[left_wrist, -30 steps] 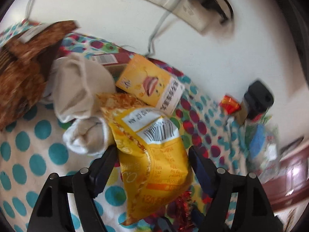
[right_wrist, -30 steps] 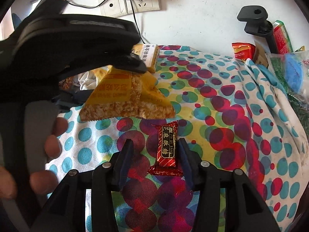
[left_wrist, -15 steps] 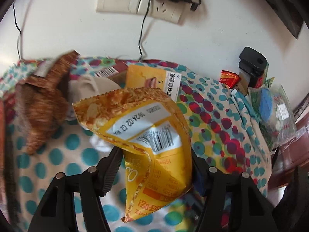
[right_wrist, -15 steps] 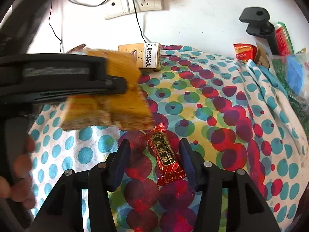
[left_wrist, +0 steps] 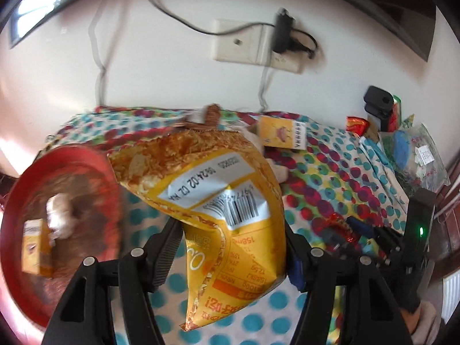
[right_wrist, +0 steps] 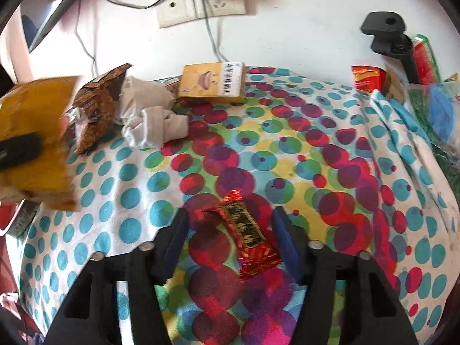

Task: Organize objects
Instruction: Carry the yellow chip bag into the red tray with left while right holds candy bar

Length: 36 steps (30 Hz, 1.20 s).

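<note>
My left gripper (left_wrist: pixel 230 247) is shut on a yellow snack bag (left_wrist: pixel 218 201) and holds it in the air, right of a red bowl (left_wrist: pixel 43 184) that holds a small yellow box and a white lump. The bag also shows at the left of the right wrist view (right_wrist: pixel 37 143). My right gripper (right_wrist: pixel 230 235) is open low over the dotted cloth, its fingers either side of a red-and-gold candy bar (right_wrist: pixel 244 230) that lies on the cloth. The candy bar also shows in the left wrist view (left_wrist: pixel 336 227).
A yellow box (right_wrist: pixel 212 83), a crumpled white cloth (right_wrist: pixel 149 120) and a brown wrapper (right_wrist: pixel 95 109) lie at the back of the table. A red packet (right_wrist: pixel 365 77), a black clamp (right_wrist: pixel 385 34) and bagged items (right_wrist: pixel 440 109) stand at the right. Wall sockets with cables are behind.
My left gripper has carried the yellow bag up and to the left, and the red bowl has come into its view. The candy bar has turned between my right fingers.
</note>
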Motion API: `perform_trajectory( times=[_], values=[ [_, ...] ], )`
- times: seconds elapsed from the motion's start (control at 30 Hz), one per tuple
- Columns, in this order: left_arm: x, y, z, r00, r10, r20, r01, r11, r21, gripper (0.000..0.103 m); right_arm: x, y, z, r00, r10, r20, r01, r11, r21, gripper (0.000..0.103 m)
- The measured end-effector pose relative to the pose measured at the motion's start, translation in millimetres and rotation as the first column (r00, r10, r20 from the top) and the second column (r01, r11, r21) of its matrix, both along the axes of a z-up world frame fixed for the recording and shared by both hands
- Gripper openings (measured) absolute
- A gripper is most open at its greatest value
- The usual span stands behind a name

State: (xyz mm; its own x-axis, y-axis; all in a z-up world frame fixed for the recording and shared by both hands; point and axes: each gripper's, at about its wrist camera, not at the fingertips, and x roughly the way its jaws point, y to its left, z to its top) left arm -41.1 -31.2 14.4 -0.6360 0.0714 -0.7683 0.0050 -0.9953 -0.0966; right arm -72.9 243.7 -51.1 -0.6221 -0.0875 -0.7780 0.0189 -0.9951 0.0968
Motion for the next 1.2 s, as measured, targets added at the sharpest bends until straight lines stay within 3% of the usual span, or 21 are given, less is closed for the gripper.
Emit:
perform_trajectory(
  times=[0.07,0.17,0.4,0.5,0.7,0.8,0.93,1.2],
  values=[
    [13,-13,4,1.0,0.024,-0.012,-0.024,0.999,-0.025,0.066,-1,3,0,1.0,-0.018,-0.001,0.018,1.0,0.003,0.031],
    [29,-34,6,0.998,0.059,-0.024,-0.06,0.997,-0.043,0.066,-1,10,0,0.999,-0.037,-0.002,0.037,0.999,-0.023,0.022],
    [50,-74,6,0.993,0.112,-0.02,-0.113,0.993,-0.02,0.066,2,11,1,1.0,-0.013,-0.002,0.013,1.0,-0.019,0.03],
    [54,-89,8,0.991,0.132,-0.02,-0.132,0.991,-0.024,0.066,5,2,2,1.0,-0.006,0.003,0.006,0.998,0.062,0.019],
    [61,-119,12,0.985,0.174,-0.013,-0.174,0.985,-0.011,0.066,5,-7,2,1.0,-0.001,0.002,0.001,0.992,0.124,0.018],
    [64,-129,21,0.982,0.187,-0.03,-0.188,0.982,-0.034,0.066,5,-11,1,1.0,0.0,0.002,-0.001,0.988,0.154,0.018],
    [65,-144,37,0.98,0.196,-0.037,-0.197,0.98,-0.011,0.066,5,-14,1,1.0,0.001,0.002,-0.001,0.985,0.173,0.019],
    [63,-183,71,0.963,0.254,-0.09,-0.261,0.963,-0.069,0.066,5,-15,2,1.0,0.001,0.002,-0.002,0.984,0.179,0.02]
  ],
)
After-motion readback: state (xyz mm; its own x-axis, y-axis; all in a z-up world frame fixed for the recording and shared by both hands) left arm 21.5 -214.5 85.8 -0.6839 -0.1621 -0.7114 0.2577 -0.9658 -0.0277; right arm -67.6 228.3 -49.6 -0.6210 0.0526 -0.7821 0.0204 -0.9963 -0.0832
